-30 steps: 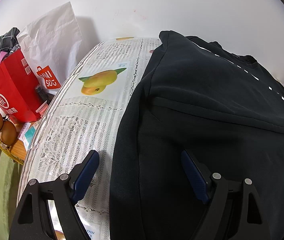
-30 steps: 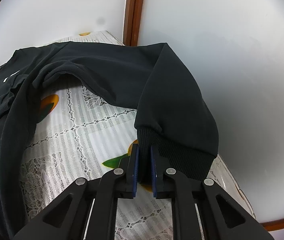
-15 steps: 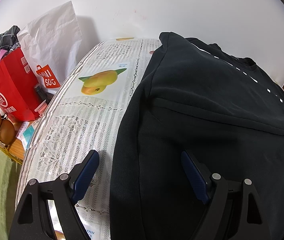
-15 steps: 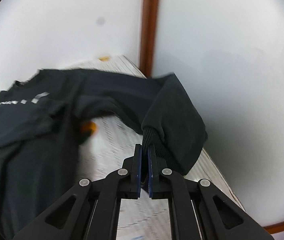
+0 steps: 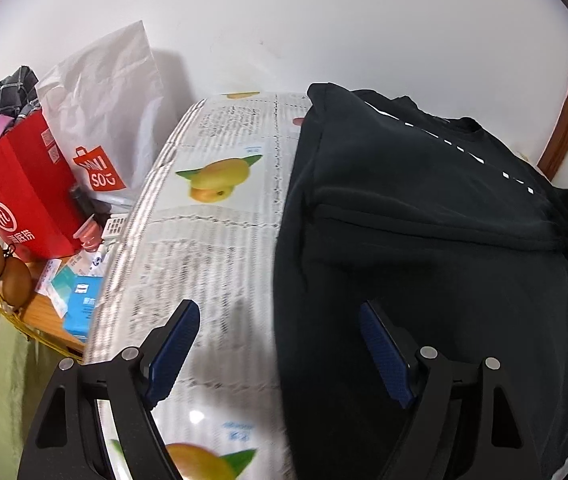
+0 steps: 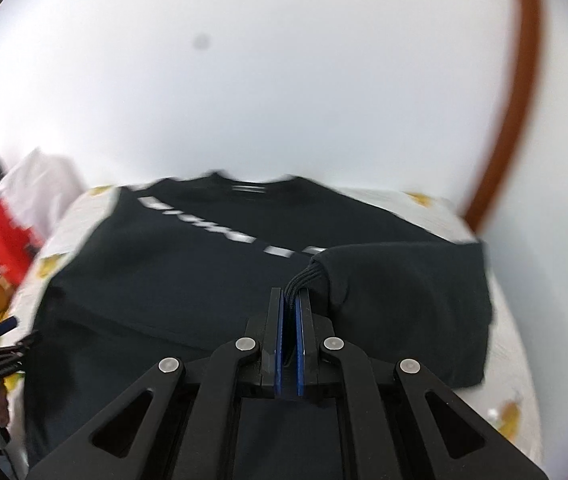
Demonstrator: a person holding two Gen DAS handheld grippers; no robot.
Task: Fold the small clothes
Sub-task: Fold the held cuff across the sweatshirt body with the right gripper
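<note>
Black sweatshirt (image 6: 187,280) cuff (image 6: 304,276) pinched by right gripper (image 6: 288,304); left gripper (image 5: 279,332) hovers spread wide.

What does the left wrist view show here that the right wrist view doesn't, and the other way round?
Only the left wrist view shows the left gripper close up, jaws wide open over the sweatshirt's edge, and sharply the mango print and the white shopping bag. Only the right wrist view shows the right gripper shut on the ribbed cuff, the sleeve carried over the body. Both show the black sweatshirt, the red bag and the tablecloth.
</note>
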